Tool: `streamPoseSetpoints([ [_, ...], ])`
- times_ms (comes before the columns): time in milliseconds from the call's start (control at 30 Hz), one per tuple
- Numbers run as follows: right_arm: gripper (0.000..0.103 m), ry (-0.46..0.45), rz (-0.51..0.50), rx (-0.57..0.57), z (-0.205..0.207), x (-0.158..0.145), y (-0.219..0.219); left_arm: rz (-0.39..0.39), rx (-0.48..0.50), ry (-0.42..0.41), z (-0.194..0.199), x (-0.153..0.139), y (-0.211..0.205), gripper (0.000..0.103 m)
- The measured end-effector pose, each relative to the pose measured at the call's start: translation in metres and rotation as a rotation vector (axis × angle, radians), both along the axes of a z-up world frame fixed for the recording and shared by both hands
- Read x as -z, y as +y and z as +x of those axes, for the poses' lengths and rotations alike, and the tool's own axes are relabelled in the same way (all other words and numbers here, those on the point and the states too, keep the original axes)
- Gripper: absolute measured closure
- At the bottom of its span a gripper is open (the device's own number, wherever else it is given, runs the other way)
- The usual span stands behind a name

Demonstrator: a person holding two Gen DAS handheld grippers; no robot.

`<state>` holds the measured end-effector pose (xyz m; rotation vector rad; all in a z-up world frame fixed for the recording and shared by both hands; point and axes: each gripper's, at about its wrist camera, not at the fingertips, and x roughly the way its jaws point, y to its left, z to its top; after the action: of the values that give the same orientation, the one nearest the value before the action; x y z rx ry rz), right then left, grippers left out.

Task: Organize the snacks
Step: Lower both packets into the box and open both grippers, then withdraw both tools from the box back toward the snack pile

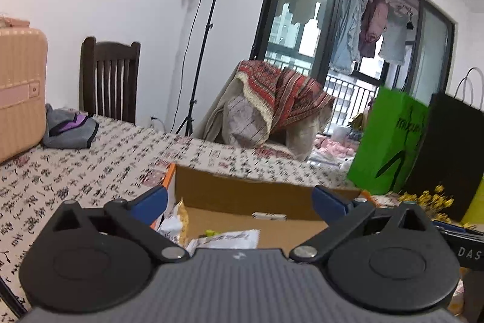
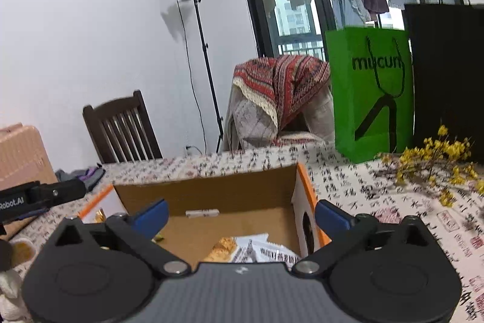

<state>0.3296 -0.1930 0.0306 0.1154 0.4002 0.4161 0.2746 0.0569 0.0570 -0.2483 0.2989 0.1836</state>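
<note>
— What can be read at one o'clock?
— "mucun" in black letters on the green paper bag point(image 2: 370, 87); in the left wrist view it blurs.
— And at nine o'clock?
— "Robot.AI" on the left gripper point(image 2: 12, 203); at three o'clock in the left view, "DAS" on the right gripper point(image 1: 467, 252).

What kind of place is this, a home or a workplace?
Most likely a home, perhaps a dining or living room: a wooden chair at a cloth-covered table, laundry hanging on the balcony, and a suitcase.
</note>
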Motion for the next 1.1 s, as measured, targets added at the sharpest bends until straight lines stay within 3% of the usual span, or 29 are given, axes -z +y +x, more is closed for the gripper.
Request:
streamPoseSetpoints([
  [400, 0.000, -0.011, -0.059, -0.007, -0.063, -0.032, -0.009, 0.008, 0.055, -0.002, -0.064, -0.027, -0.007, 0.000],
  [767, 0.000, 0.010, -0.093, -0.036, -0.135, -0.020, -0.017, 0.028, 0.064, 0.060, -0.138, -0.006, 0.003, 0.000],
  [1100, 0.000, 0.055, -0.101, -0.051, -0.178, 0.002, -0.024, 0.036, 0.080, 0.103, -0.173, 0.015, 0.004, 0.000],
])
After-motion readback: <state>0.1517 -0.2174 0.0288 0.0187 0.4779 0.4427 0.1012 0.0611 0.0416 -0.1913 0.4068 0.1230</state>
